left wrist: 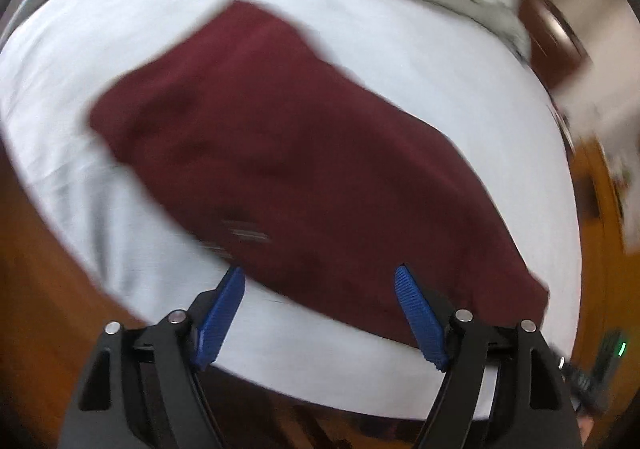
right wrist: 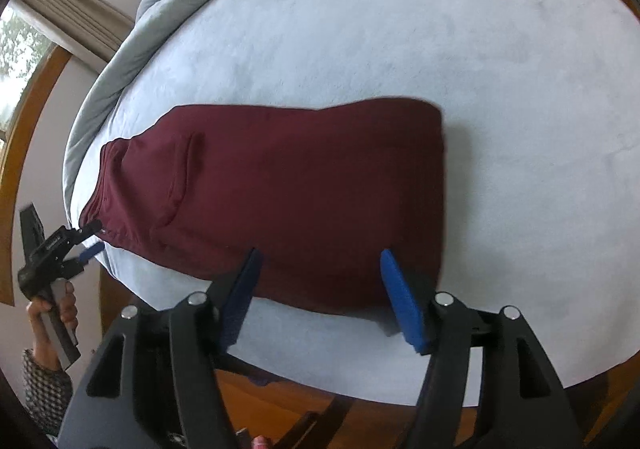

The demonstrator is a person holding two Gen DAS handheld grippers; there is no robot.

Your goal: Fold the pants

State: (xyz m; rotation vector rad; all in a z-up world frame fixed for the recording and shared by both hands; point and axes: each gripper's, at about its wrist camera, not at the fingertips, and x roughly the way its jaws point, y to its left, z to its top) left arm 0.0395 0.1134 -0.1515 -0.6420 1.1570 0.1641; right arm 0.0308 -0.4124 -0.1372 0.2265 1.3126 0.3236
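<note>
The maroon pants (right wrist: pixel 288 201) lie folded in a long flat rectangle on the pale blue bed sheet (right wrist: pixel 440 29), waistband at the left end. They also show in the blurred left wrist view (left wrist: pixel 280 153). My right gripper (right wrist: pixel 320 261) is open and empty, hovering over the pants' near edge. My left gripper (left wrist: pixel 320 277) is open and empty, just above the pants' near edge by the waistband. It also shows in the right wrist view (right wrist: pixel 94 237), held in a hand at the waistband corner.
A grey duvet (right wrist: pixel 168 5) is bunched along the far side of the bed. The wooden bed frame (right wrist: pixel 360 397) runs along the near edge. A window with curtain (right wrist: pixel 24 45) is at the left. A dark device with a green light (left wrist: pixel 612 353) sits at the right.
</note>
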